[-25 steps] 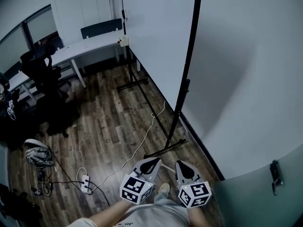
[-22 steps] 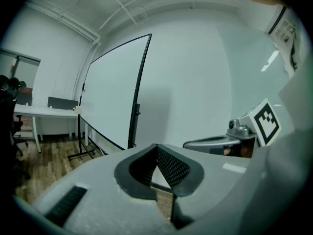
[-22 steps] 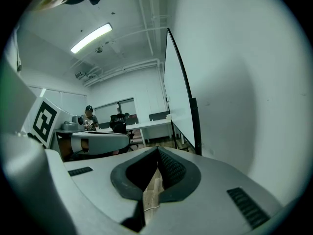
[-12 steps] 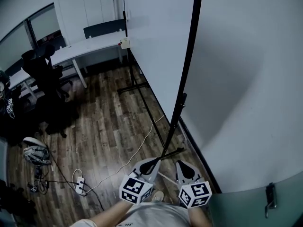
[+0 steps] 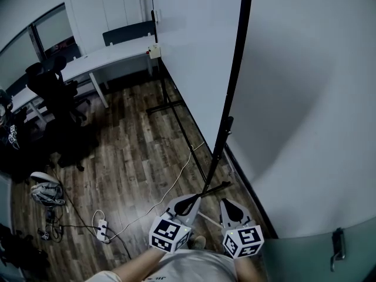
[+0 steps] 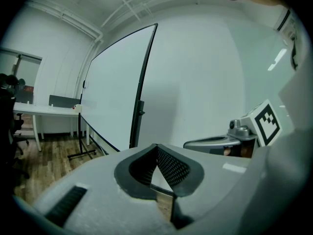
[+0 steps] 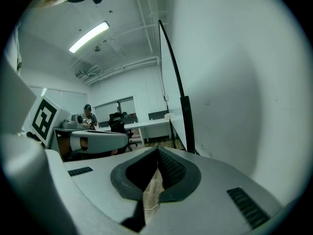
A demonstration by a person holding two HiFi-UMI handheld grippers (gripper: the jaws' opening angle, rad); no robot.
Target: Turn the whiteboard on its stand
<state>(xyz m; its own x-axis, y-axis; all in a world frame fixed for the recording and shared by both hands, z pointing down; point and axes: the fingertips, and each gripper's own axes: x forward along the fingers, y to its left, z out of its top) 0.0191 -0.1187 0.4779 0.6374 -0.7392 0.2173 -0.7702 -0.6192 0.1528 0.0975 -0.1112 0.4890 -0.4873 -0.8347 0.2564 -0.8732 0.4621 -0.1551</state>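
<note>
White with a black frame, the whiteboard [image 5: 194, 51] stands upright ahead of both pairs of fingers and well apart from them. Its near edge is carried by the black post [image 5: 234, 75] of the stand. The stand's foot [image 5: 214, 188] sits on the wooden floor [image 5: 135, 151], a little beyond the tips of the left gripper [image 5: 189, 202]. The board runs away from the fingers, close along the pale wall [image 5: 305, 98] on their right.

Both grippers are held low and close to the person's body, side by side. The left gripper's jaws meet at the tips with nothing between them. The right gripper [image 5: 229, 207] is closed and empty in the same way. Neither touches the board, the post or the foot.

By this reading the turning has not started. What remains is to reach the frame or post, take hold or press against it, and swing the board round on its stand.

A thin cable [image 5: 176, 178] crosses the floor left of the fingers and passes by the foot, so it may snag. Further left are a desk [image 5: 111, 54] and an office chair [image 5: 56, 93].
</note>
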